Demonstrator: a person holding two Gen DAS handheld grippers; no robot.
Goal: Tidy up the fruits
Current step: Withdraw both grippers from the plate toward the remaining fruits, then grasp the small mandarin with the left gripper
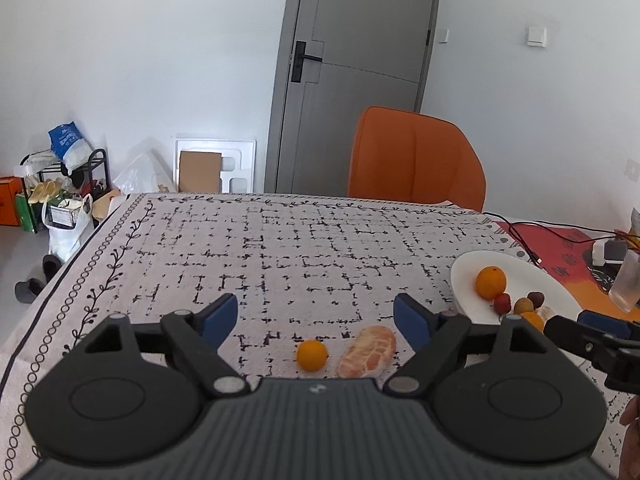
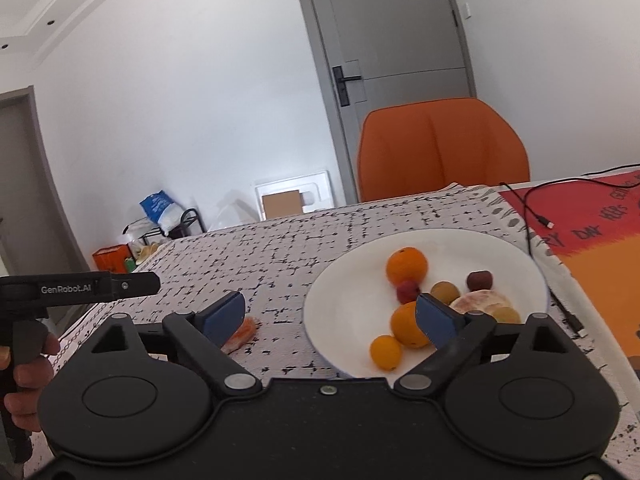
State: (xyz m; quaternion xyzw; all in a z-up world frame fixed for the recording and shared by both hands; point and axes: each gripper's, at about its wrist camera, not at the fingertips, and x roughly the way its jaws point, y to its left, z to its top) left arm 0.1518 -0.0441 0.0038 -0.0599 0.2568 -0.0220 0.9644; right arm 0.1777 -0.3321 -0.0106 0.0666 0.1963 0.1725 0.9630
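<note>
My left gripper [image 1: 316, 314] is open and empty above the patterned tablecloth. Just below it lie a small orange fruit [image 1: 311, 355] and a peeled citrus piece [image 1: 367, 352]. A white plate [image 1: 476, 264] at the right holds a large orange [image 1: 490, 282] and several small fruits. My right gripper [image 2: 332, 316] is open and empty over the plate's [image 2: 344, 308] near left edge. The plate holds a large orange [image 2: 406, 266], another orange [image 2: 406, 326], a small orange fruit [image 2: 385, 352], a peeled citrus piece [image 2: 480, 304] and several small fruits. The peeled piece on the cloth [image 2: 240, 336] shows left of the plate.
An orange chair [image 1: 416, 160] stands behind the table's far edge. A red-orange mat [image 2: 592, 220] with black cables [image 2: 532, 216] lies right of the plate. A clear cup [image 1: 628, 280] and a small white device [image 1: 608, 252] sit at the far right.
</note>
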